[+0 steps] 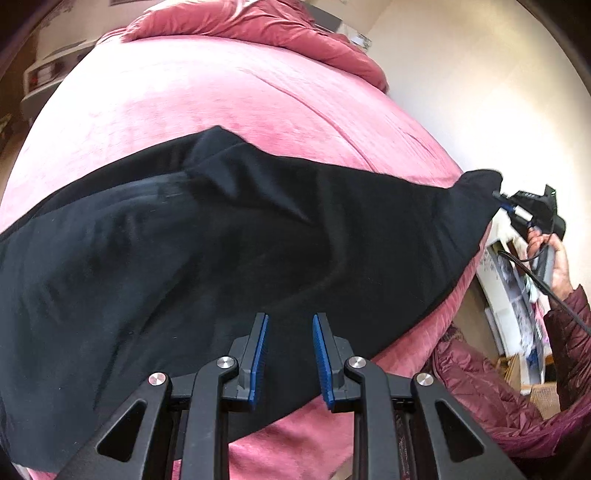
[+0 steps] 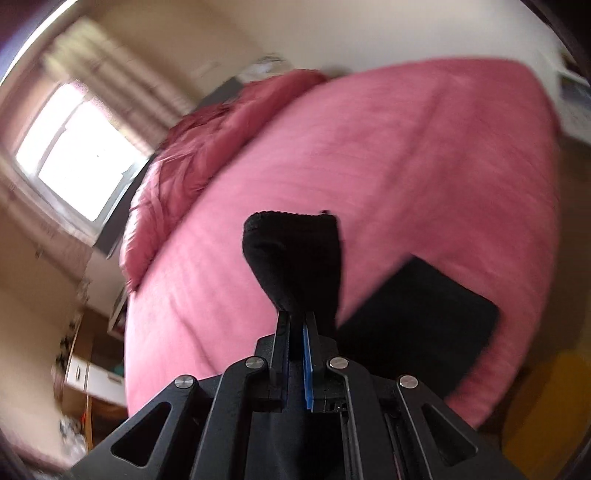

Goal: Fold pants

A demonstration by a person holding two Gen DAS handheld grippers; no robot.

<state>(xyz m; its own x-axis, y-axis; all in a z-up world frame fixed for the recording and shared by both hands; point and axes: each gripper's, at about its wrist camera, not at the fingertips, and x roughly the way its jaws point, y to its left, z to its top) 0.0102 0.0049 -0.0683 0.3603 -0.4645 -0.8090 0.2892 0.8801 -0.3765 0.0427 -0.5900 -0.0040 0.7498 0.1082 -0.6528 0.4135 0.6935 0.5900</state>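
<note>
Mid-fold: black soft-fabric pants (image 1: 229,251) spread across pink velvety bed (image 1: 221,103), one end lifted at 3 o'clock. Right tool (image 2: 295,317) clenched on that end; left tool (image 1: 290,325) released, hovering above the near edge. Next, likely: carrying the end across toward 9 o'clock. Only left view shows whole garment; right view blurred.

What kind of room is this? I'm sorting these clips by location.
Most likely a bedroom: black pants lie spread on a bed with a pink cover, a bunched red duvet at its far end, and a curtained window.
</note>
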